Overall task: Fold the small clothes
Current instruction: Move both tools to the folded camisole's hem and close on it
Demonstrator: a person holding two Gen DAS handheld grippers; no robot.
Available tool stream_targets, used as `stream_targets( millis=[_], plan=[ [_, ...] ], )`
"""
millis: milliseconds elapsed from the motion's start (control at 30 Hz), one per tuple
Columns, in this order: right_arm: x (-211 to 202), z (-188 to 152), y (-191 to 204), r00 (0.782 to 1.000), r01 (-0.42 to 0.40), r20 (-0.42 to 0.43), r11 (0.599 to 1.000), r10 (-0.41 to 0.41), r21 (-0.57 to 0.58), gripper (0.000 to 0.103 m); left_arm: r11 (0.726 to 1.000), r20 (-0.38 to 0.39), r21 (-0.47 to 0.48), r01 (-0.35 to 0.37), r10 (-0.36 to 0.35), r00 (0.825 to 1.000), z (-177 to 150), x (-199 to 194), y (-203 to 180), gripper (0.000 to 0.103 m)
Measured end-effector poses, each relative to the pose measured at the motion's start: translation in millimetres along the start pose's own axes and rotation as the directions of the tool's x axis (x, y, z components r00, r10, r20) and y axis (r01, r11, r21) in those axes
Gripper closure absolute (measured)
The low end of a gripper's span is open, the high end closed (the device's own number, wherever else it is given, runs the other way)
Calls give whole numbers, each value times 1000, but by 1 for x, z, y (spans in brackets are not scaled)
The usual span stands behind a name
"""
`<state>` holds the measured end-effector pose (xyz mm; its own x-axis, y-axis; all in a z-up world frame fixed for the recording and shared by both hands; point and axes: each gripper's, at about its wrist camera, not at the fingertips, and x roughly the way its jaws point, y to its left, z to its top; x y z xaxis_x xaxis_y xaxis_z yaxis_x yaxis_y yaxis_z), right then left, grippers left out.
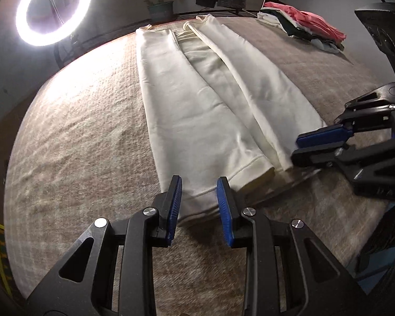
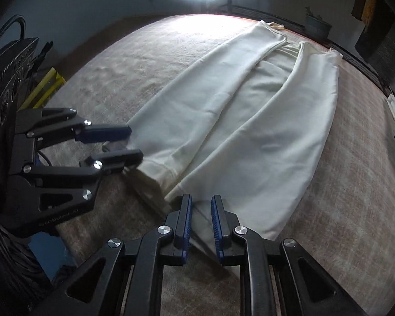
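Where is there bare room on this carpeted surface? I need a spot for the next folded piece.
Bare beige carpet lies between the cream garment and the ring light. A narrower strip runs between the garment and the stacked clothes pile. The near hem is crowded by both grippers.

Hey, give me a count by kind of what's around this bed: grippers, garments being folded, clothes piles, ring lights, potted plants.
Black two-finger grippers with blue pads: 2, the left gripper and the right gripper
Cream fabric garment laid flat on the beige blanket: 1
Stack of folded clothes with a pink top layer: 1
Round white ring light: 1
Potted plant: 1
Total: 6
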<state>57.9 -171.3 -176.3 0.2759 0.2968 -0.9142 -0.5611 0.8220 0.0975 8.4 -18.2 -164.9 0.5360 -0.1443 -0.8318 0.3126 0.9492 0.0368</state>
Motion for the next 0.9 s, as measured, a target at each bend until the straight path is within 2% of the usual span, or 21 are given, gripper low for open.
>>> stream_targets(
  millis=[67,100,167,200,300,367,433,533,633,700,733,767,800,833,900],
  plan=[
    [-17,-8,-16,1000,-1,31,997,-1,73,72,999,7,-43,10,-10,1000,-2,-9,10,76],
    [-27,-13,-26,999,-2,53,993,-4,121,70,996,4,-85,32,-32,999,-3,-13,18,75],
    [-43,-25,-51,996,-29,83,971,9,239,67,980,-10,-187,72,-75,997,-4,-17,39,66],
    [-48,-32,-64,995,-51,94,953,24,298,66,966,-18,-244,88,-95,995,-5,-16,50,66],
    [-44,-55,-94,986,-162,114,877,124,452,53,908,-55,-389,158,-194,980,-7,-4,77,65],
    [-35,-62,-103,976,-219,119,844,185,490,53,879,-63,-439,184,-235,970,-8,3,84,65],
    [-27,-64,-105,969,-246,120,838,215,487,53,863,-60,-455,220,-276,959,-7,7,83,66],
    [-24,-63,-106,960,-279,136,837,244,471,53,853,-68,-454,258,-322,944,-4,12,78,66],
    [-22,-60,-108,950,-313,150,819,275,482,53,856,-72,-449,258,-322,944,-1,16,73,66],
    [-18,-56,-107,943,-333,150,813,297,478,59,851,-71,-453,267,-334,940,3,19,72,69],
    [-17,-54,-105,942,-337,153,817,300,468,63,848,-70,-455,270,-336,939,2,20,72,79],
    [-16,-53,-103,941,-337,146,822,305,459,72,849,-74,-454,269,-337,938,2,22,72,92],
    [-14,-51,-102,941,-338,138,824,309,455,78,852,-80,-452,266,-335,939,3,24,72,95],
    [-11,-51,-101,939,-341,130,820,318,460,92,850,-76,-453,269,-337,938,3,25,72,98],
    [-11,-56,-103,934,-353,134,799,331,486,100,840,-67,-467,278,-347,936,2,22,75,100]
  ],
)
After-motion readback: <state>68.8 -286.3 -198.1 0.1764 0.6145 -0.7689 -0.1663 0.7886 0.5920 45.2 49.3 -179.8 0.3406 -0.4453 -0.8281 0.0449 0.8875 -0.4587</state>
